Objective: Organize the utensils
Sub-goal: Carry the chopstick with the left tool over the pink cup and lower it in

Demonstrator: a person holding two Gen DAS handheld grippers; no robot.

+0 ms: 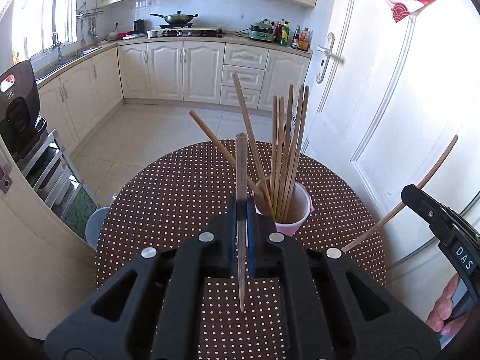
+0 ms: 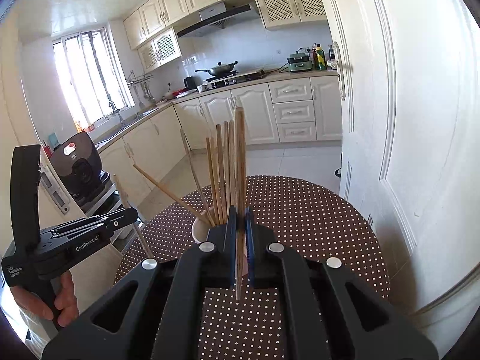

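Note:
A pink-and-white cup (image 1: 300,210) stands on the round brown dotted table (image 1: 180,198) and holds several wooden chopsticks (image 1: 282,150), two of them leaning left. My left gripper (image 1: 241,204) is shut on a single chopstick (image 1: 241,165), which points up just left of the cup and above the table. My right gripper (image 2: 240,213) is shut on another chopstick (image 2: 239,156), held upright in front of the cup (image 2: 198,231), which it partly hides. Each gripper shows in the other's view: the right gripper (image 1: 405,190) at the right edge, the left gripper (image 2: 133,213) at the left.
A white door (image 1: 390,105) stands close on the table's right. To the left, a dark appliance (image 1: 18,114) sits on a metal rack, and a blue bin (image 1: 96,228) stands beside the table. Kitchen cabinets and tiled floor lie beyond. A hand (image 2: 60,300) grips the left tool.

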